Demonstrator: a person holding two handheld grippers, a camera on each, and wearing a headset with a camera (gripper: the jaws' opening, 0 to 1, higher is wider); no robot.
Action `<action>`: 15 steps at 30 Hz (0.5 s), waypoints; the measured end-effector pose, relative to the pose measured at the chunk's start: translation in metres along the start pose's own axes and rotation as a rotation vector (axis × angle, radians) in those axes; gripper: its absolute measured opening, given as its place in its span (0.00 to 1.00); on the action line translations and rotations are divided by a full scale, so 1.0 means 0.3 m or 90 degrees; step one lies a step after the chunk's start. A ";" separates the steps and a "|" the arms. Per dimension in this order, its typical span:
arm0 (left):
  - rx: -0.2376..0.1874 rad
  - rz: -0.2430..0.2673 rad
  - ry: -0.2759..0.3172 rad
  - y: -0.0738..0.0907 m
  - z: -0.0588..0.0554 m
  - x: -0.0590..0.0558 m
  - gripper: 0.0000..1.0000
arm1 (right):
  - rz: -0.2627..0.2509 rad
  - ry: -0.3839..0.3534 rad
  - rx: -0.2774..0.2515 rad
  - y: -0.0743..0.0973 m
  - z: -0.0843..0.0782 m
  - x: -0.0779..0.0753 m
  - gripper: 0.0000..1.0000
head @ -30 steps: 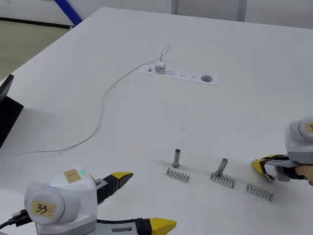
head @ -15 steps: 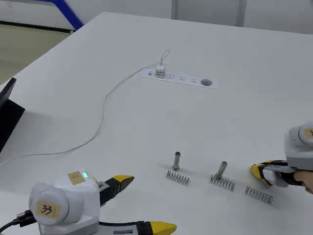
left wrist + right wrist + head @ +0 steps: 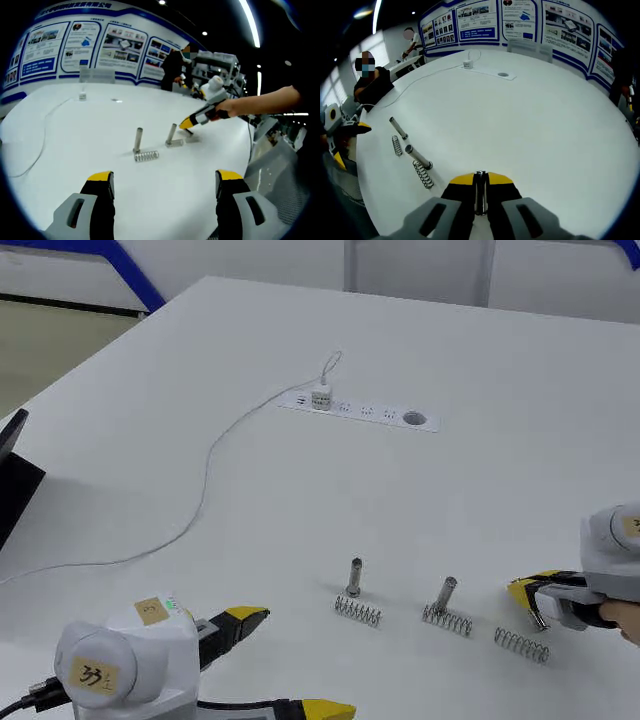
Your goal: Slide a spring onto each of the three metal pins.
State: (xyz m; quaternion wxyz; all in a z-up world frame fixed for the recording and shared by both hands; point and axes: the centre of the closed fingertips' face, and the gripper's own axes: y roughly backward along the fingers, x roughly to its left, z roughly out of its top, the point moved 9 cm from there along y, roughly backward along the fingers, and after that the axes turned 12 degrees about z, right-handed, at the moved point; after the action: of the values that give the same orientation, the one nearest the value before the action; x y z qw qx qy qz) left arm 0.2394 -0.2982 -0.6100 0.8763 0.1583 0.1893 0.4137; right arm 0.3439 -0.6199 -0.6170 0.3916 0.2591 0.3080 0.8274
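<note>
Two metal pins stand upright on the white table, one [image 3: 354, 576] left of the other [image 3: 444, 594]. A spring lies in front of each pin, the left spring [image 3: 358, 612] and the middle spring [image 3: 446, 620], and a third spring [image 3: 521, 644] lies further right. My right gripper [image 3: 528, 598] hovers just above that third spring, shut on a third metal pin [image 3: 480, 192] that stands between its yellow tips. My left gripper [image 3: 285, 662] is open and holds nothing, low at the near left, well short of the pins [image 3: 137, 140].
A white power strip [image 3: 355, 410] with a plugged adapter sits at the back. Its cable [image 3: 205, 480] runs toward the left edge. A dark object [image 3: 10, 480] sits at the table's far left. People stand beyond the table.
The head camera has tilted, so the whole picture shifted. Both grippers keep about the same places relative to the pins and springs.
</note>
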 end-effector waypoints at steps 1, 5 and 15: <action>0.001 0.000 0.000 0.000 0.000 0.000 0.85 | -0.001 0.000 -0.001 0.003 0.000 0.003 0.08; 0.000 -0.004 0.000 0.000 0.000 -0.003 0.85 | -0.002 0.004 -0.006 0.011 0.000 0.005 0.08; 0.001 -0.007 -0.007 0.000 0.001 -0.007 0.85 | -0.006 0.000 -0.020 0.038 -0.006 0.016 0.08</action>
State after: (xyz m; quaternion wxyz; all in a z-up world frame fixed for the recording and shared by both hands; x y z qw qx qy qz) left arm 0.2382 -0.2998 -0.6093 0.8796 0.1603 0.1856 0.4076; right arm 0.3344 -0.6224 -0.6091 0.3992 0.2514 0.2959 0.8306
